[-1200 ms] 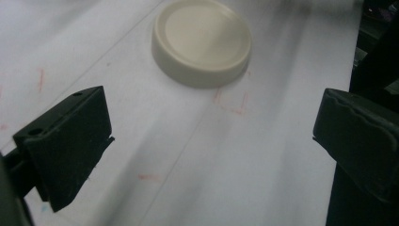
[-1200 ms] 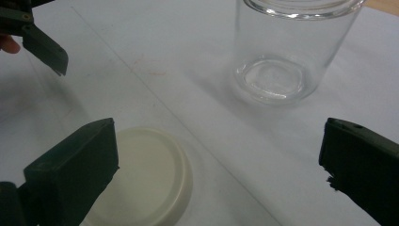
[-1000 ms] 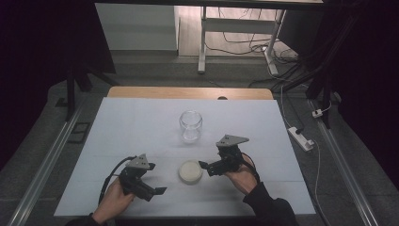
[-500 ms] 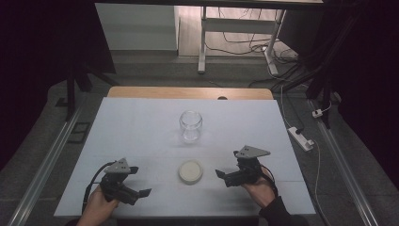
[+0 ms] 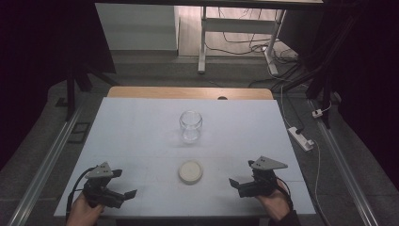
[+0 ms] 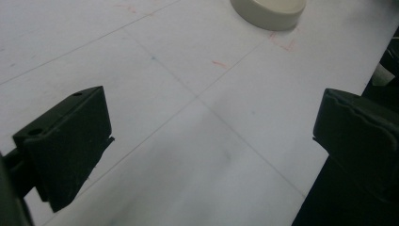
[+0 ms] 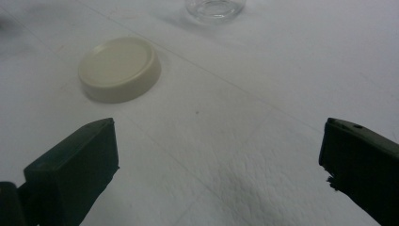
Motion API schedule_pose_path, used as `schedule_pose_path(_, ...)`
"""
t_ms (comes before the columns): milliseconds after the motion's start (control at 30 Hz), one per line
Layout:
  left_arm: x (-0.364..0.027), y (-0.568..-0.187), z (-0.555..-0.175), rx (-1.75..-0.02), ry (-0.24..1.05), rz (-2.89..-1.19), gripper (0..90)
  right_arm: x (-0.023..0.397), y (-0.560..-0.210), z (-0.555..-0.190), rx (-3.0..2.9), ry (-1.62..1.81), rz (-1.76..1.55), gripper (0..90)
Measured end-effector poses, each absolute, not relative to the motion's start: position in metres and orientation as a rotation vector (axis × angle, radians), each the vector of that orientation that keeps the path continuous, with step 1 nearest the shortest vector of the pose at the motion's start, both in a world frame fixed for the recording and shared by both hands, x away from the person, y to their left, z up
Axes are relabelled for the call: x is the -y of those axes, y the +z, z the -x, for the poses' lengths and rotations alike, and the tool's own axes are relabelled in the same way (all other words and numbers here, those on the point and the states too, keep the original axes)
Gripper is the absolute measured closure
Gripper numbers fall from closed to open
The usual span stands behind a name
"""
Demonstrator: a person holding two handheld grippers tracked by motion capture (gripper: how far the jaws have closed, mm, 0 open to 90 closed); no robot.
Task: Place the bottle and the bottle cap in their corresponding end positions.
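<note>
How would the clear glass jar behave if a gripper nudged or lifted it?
The clear glass jar looks rigid and breakable. Standing upright and empty, it would probably slide if pushed low and tip if pushed high. Its smooth wall may slip in the jaws.

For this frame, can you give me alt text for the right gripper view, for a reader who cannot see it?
Two black jaws of the right gripper stand wide open with nothing between them, above a white table. A round cream lid lies flat on the table beyond the left jaw, apart from it, and the base of a clear glass jar shows at the top edge.
</note>
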State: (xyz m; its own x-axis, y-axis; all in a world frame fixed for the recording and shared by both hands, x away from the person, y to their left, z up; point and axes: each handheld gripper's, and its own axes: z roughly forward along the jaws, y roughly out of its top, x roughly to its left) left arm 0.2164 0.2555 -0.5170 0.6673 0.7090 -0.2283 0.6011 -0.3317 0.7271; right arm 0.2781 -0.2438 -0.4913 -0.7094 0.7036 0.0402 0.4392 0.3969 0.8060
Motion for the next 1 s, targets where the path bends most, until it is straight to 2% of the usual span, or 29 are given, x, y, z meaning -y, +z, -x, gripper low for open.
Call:
schedule_pose_path(567,-0.284,-0.522,-0.193,-1.130,0.225,-1.995,0.0,0.288,-0.493,-0.251,-2.287,1.130,-1.145,0.0)
schedule_pose_path(1000,-0.292,-0.525,-0.185,-1.204,0.252,-2.010,0.0,0.304,-0.496,-0.238,-2.278,1.062,-1.214,0.0)
